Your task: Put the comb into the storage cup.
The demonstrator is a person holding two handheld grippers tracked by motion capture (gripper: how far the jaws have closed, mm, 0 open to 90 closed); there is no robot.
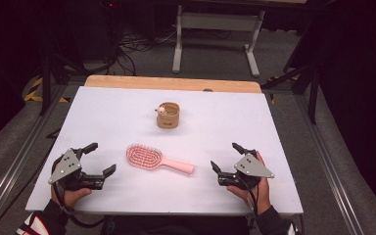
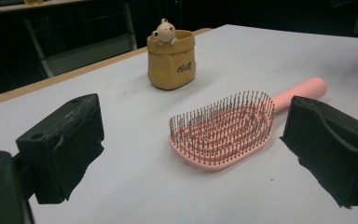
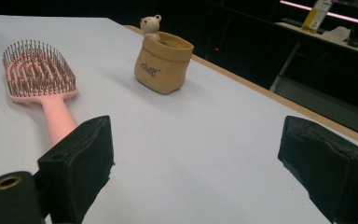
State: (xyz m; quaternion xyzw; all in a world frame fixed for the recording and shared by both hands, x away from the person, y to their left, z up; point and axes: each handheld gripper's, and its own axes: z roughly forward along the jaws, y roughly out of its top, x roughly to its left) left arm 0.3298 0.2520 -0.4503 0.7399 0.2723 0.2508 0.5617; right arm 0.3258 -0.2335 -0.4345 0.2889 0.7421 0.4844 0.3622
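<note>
Each hand carries a black gripper. The left gripper [image 1: 91, 161] and the right gripper [image 1: 227, 157] both bear a grey three-cornered plate dotted with small dark screws, set just behind the fingers. The fingers [image 2: 63, 144] are blocky and matt black, faced with worn, rough-edged padding; a brass-ringed hole sits below one. Black cables trail back from behind the fingers. The sleeves are dark, the left one with red and white stripes.
</note>
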